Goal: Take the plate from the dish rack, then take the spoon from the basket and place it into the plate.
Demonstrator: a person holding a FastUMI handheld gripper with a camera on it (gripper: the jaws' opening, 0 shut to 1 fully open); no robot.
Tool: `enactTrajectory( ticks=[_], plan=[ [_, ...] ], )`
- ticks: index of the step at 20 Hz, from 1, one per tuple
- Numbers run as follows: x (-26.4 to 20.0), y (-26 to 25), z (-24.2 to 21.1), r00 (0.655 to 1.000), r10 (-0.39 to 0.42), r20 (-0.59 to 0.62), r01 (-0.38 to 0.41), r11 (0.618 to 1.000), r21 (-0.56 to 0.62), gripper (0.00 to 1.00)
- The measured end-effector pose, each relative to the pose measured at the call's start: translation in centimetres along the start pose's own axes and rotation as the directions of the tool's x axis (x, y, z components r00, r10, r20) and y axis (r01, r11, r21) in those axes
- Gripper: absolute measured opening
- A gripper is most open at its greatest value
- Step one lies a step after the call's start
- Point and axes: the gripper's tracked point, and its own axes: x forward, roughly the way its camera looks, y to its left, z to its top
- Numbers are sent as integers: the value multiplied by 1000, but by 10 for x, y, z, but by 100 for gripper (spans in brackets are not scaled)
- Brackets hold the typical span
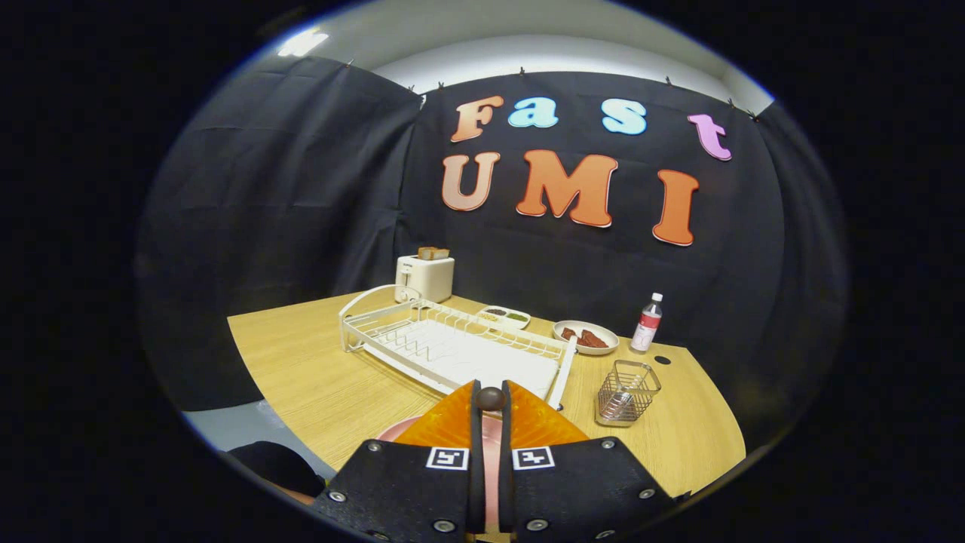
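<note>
A: Claw (490,400) state?
B: Fingers drawn close, thin gap between them. A pink plate (491,445) shows in that gap and just left of the fingers, low beneath them. Can't tell if both fingers press on it.
A: Dish rack?
B: White dish rack (452,343) sits on the wooden surface (301,362) just beyond the fingertips, no dishes standing in it.
A: Spoon?
B: In the wire basket (628,391), right of the rack's near corner. Spoon (620,403) lies inside, hard to make out.
A: Rest?
B: Toaster (424,276) behind the rack, small tray (503,316), dish of brown food (586,336), bottle (647,322) further right.
</note>
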Motion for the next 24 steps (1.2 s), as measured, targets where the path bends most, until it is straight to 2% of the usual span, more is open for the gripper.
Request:
enactTrajectory(
  ticks=[3, 10, 15, 18, 24],
  plan=[
    [-7, 12, -4, 999, 40, 6, -40, 999, -19, 7],
    [-7, 18, -62, 993, 89, -78, -89, 996, 1, 7],
    [-10, 8, -71, 995, 84, -44, -82, 995, 52, 7],
    [-8, -9, -88, 996, 48, -78, -42, 996, 78, 13],
    [-13, -24, -99, 994, 28, -103, -8, 981, 192, 21]
  ],
)
